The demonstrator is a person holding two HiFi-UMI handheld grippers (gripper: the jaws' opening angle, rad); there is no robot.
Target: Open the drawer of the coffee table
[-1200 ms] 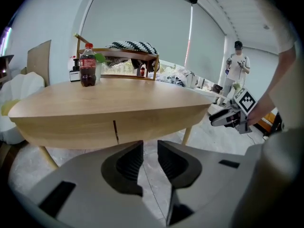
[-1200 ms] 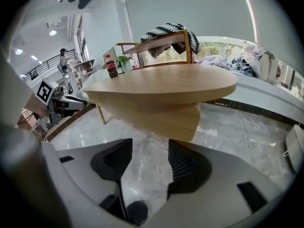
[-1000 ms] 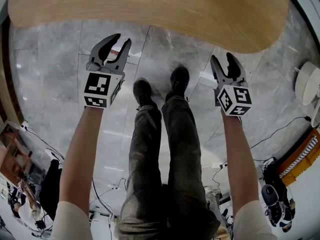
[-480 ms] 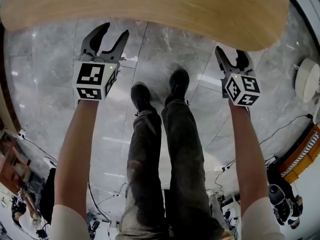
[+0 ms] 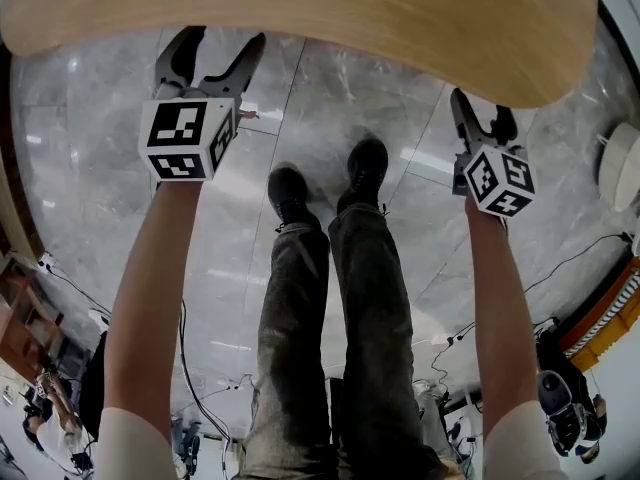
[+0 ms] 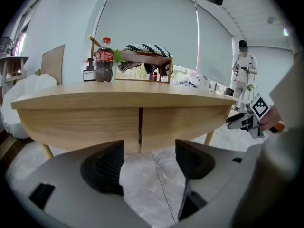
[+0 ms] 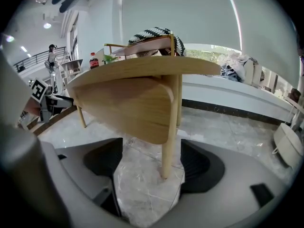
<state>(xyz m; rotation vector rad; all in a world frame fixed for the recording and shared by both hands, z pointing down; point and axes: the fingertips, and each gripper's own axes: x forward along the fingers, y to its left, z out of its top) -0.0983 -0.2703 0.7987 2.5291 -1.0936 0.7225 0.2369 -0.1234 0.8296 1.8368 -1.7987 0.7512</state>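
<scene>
The wooden coffee table (image 5: 300, 18) was seen spread across the top of the head view. Its drawer fronts (image 6: 80, 122) were shut flush, parted by a narrow seam. At its near edge, the left gripper (image 5: 222, 48) and right gripper (image 5: 482, 116) were held, jaws just opened wide, nothing gripped.

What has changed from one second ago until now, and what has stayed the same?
Both grippers moved forward, toward the edge of the coffee table. The left gripper and the right gripper have just been opening their jaws, and nothing is between them; nothing was taken or let go. The table and its closed front stayed as they were, untouched.
</scene>
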